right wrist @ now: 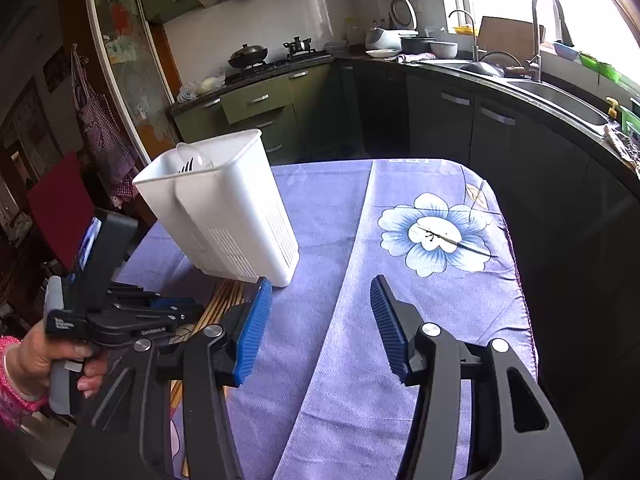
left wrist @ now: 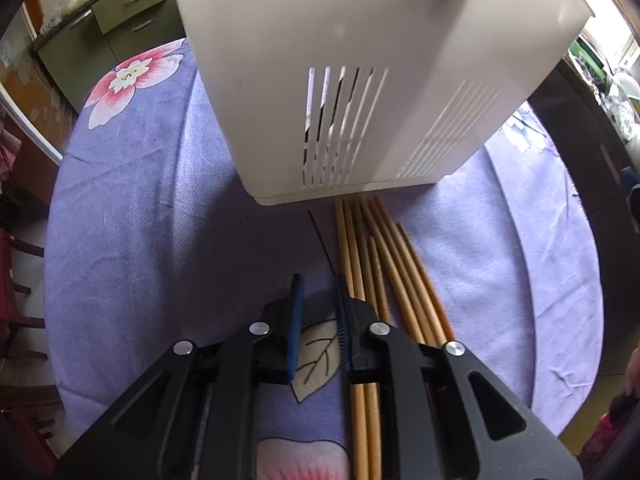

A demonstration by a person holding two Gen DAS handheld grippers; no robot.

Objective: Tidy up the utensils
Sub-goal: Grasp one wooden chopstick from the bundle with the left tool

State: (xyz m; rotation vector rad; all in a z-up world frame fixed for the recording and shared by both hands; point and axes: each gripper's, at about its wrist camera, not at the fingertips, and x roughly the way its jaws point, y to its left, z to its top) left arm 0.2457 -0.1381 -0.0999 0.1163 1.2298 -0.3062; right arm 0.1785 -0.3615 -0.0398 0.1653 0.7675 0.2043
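Right tongs [right wrist: 320, 320] gaping over bare tablecloth [right wrist: 400, 200], near edge.

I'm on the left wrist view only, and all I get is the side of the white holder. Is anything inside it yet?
Observer: Yes. The right wrist view shows a fork and what looks like a spoon standing in the holder.
Operator: And the right claw?
Observer: The right claw is open and empty, over the cloth, to the right of the chopsticks.
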